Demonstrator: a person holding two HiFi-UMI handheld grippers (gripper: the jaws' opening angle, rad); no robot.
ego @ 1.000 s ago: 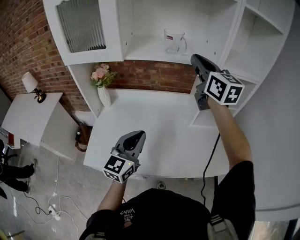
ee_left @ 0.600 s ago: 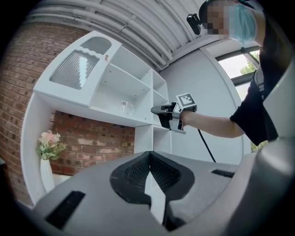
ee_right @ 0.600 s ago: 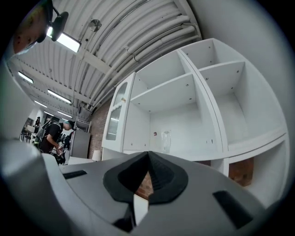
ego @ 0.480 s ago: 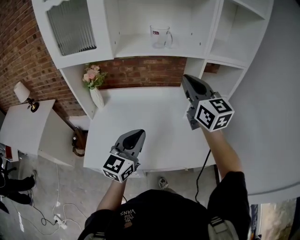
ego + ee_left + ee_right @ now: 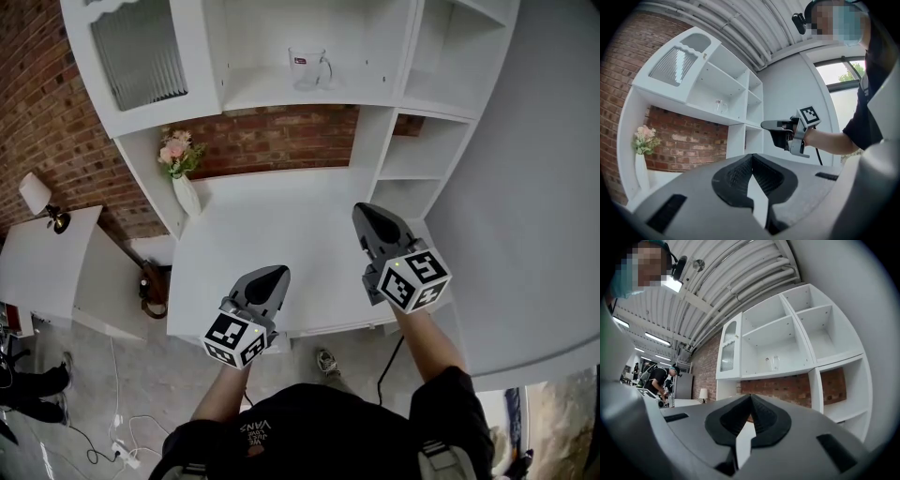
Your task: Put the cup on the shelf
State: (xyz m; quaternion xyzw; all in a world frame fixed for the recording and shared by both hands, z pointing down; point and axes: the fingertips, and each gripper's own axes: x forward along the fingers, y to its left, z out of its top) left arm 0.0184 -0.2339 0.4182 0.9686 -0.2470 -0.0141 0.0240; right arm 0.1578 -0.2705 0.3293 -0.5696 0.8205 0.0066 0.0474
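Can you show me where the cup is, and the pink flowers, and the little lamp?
cup (image 5: 306, 67), head view, on its clear glass body.
pink flowers (image 5: 176, 150), head view, on the middle of the blossoms.
lamp (image 5: 34, 192), head view, on its white shade.

Your left gripper (image 5: 751, 160) has its jaws pressed together, nothing between them, facing the white shelf (image 5: 689, 108). The clear cup (image 5: 721, 106) stands on that shelf (above the brick wall (image 5: 689, 140)), and your right gripper (image 5: 765, 124) hangs off to the right, well apart from it.
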